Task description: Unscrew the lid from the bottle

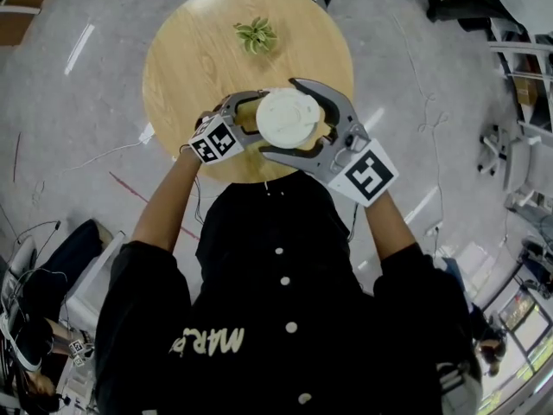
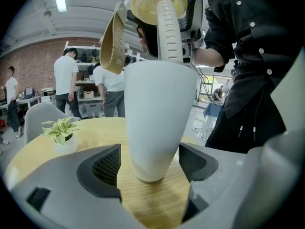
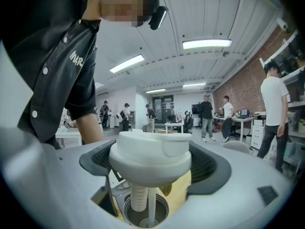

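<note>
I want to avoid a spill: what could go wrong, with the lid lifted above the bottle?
1. The straw under the lid hangs inside the open bottle; moving the right claw sideways may catch the rim and pull the bottle over.
2. The left claw holds the bottle low, at its narrow base on the table, so it might tip.

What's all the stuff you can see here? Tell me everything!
table: one, light wood, round, under everything
plant: one, green, small white pot, far side of the table
bottle: one, white, standing on the table, open
lid: one, white, lifted just above the bottle
straw: one, white, hangs from the lid into the bottle
strap: one, tan, dangles from the lid
people: several, far off by desks
left claw: grey, around the bottle
right claw: grey, gripping the lid
</note>
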